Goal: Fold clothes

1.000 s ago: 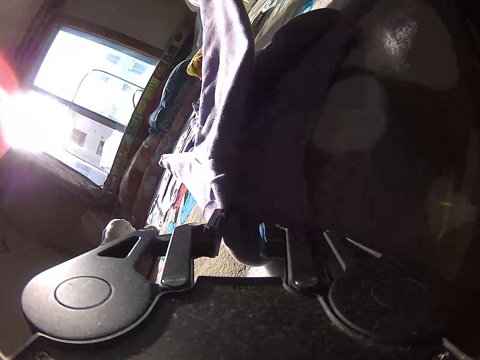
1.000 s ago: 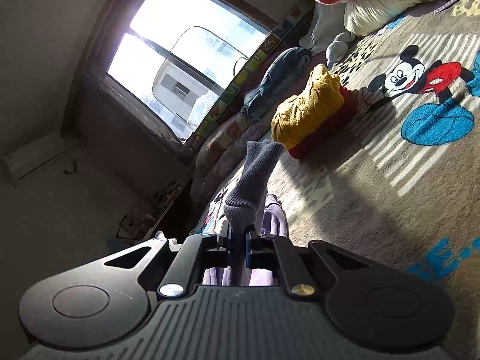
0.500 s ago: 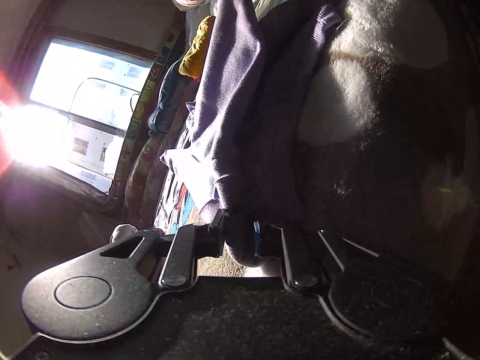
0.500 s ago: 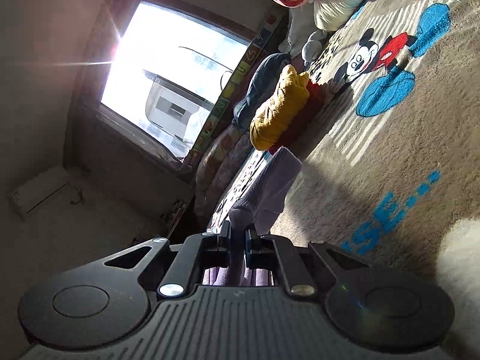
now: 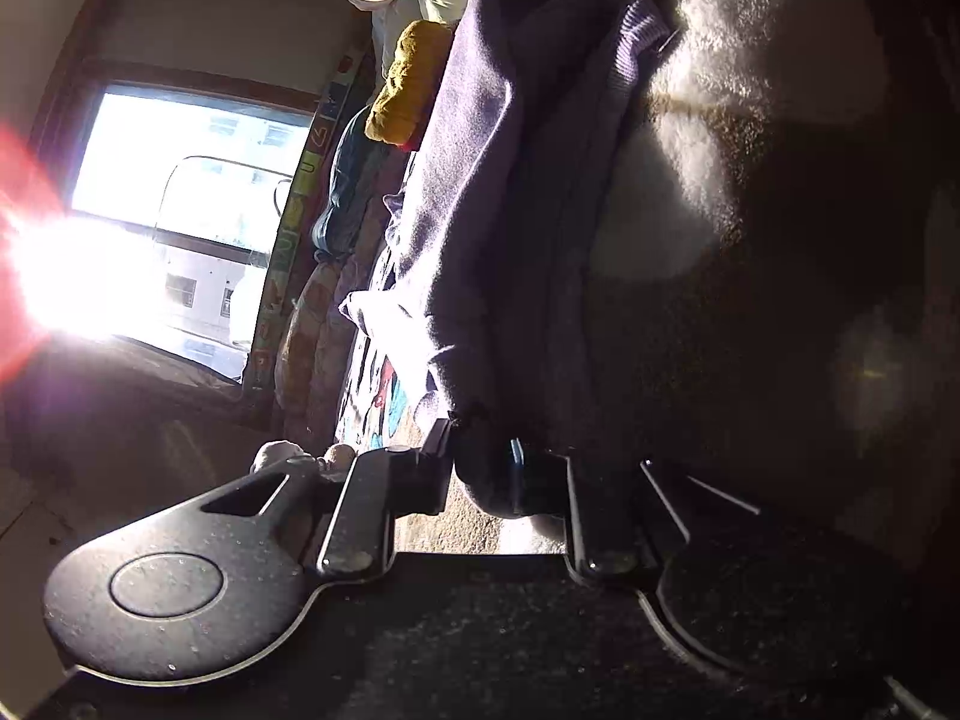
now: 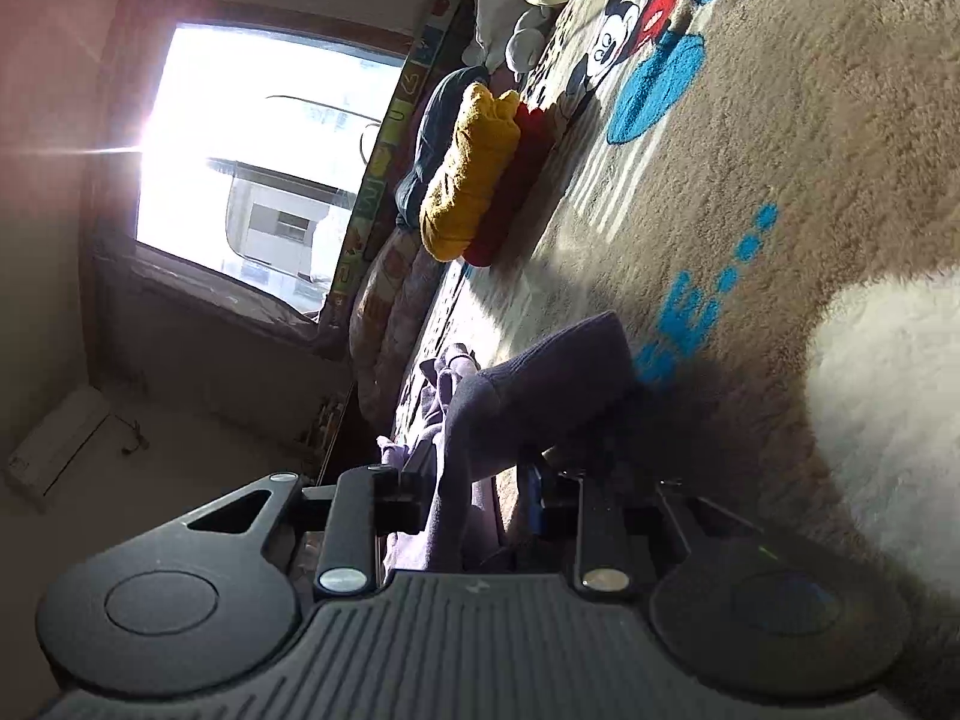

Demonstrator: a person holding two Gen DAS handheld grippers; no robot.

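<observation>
Much of the left wrist view is lost to shadow and window glare; there the left tool (image 5: 480, 468) is clamped on a dark fold of the purple garment (image 5: 480, 192), which hangs up out of frame. The right wrist view alone shows the cartoon-print rug (image 6: 780, 150), a folded yellow garment (image 6: 471, 174) near its far edge, and the right tool (image 6: 480, 486), spread apart with purple cloth lying loose between its fingers

Cartoon rug (image 6: 780, 138) under folded clothes (image 6: 474, 180)
</observation>
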